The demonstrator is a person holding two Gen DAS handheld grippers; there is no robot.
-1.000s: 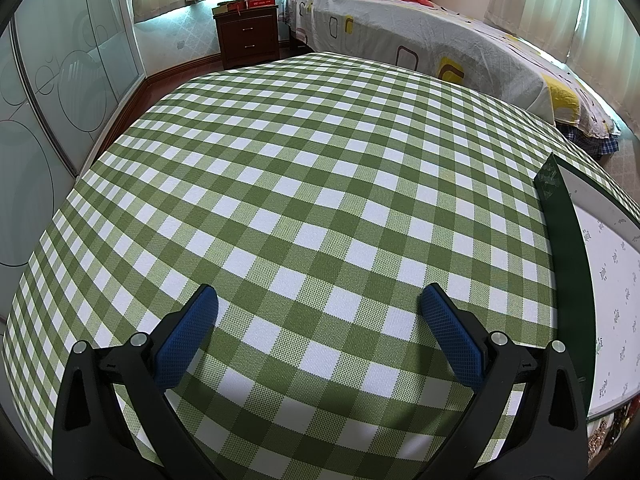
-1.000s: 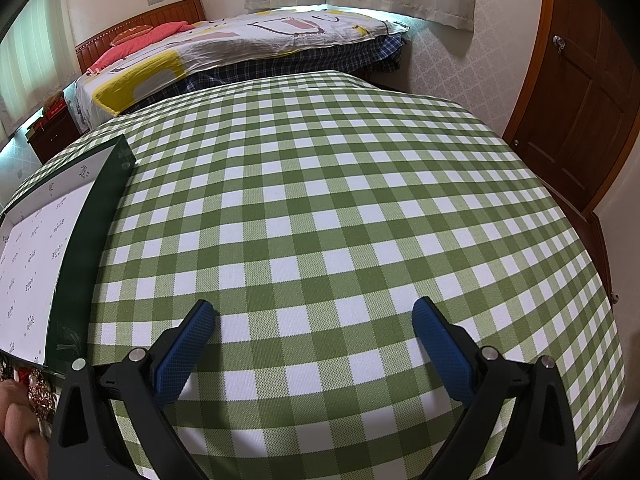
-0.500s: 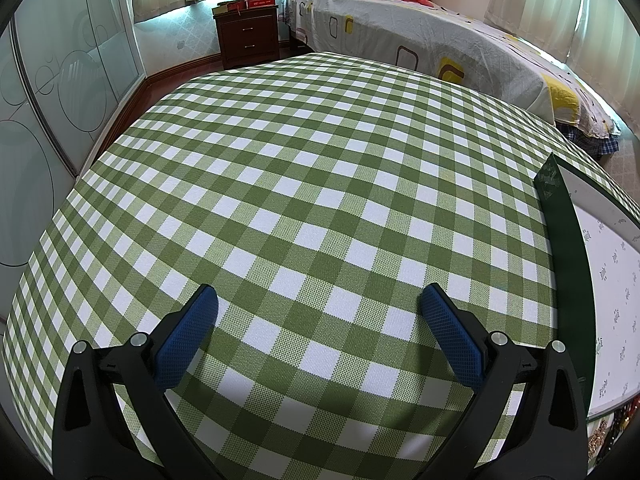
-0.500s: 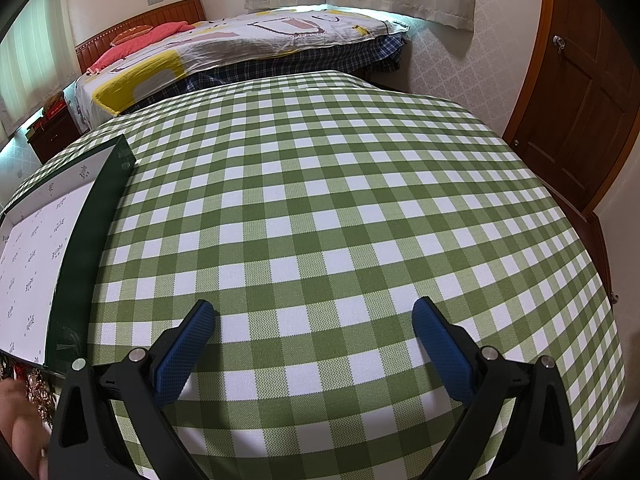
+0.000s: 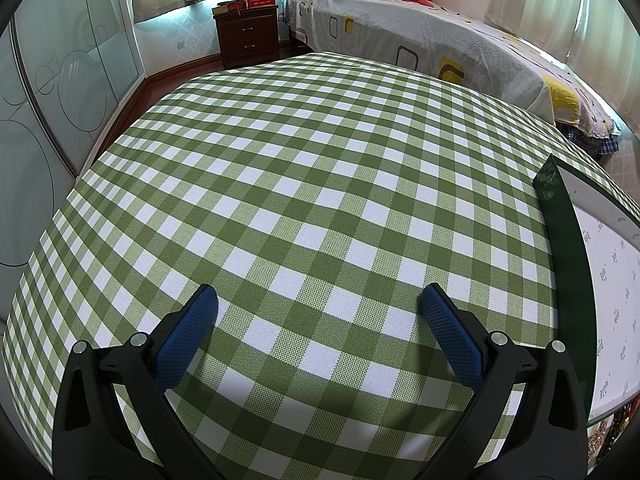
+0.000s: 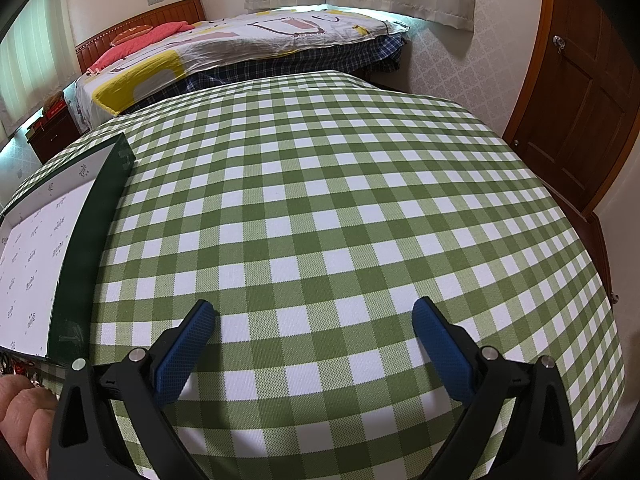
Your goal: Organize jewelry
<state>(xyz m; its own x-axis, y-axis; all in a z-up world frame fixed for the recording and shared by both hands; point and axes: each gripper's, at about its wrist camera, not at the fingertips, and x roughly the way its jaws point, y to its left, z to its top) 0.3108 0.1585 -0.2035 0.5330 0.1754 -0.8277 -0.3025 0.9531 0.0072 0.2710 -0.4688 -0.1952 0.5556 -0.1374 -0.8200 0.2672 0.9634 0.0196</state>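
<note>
A dark green box with a white patterned lining (image 5: 600, 264) lies open on the green checked tablecloth, at the right edge of the left wrist view and the left edge of the right wrist view (image 6: 44, 248). Bits of jewelry (image 5: 612, 428) show just in front of the box, also in the right wrist view (image 6: 20, 368), mostly cut off. My left gripper (image 5: 318, 304) is open and empty above the cloth. My right gripper (image 6: 314, 318) is open and empty above the cloth.
The table (image 5: 304, 184) is covered by the checked cloth. A bed (image 5: 432, 44) stands behind it, a nightstand (image 5: 248, 36) at the back left, a wooden door (image 6: 580, 96) at the right. A bare hand (image 6: 20, 420) shows at the lower left of the right wrist view.
Both grippers stay still and open. The hand at the lower left of the right wrist view has shifted slightly.
</note>
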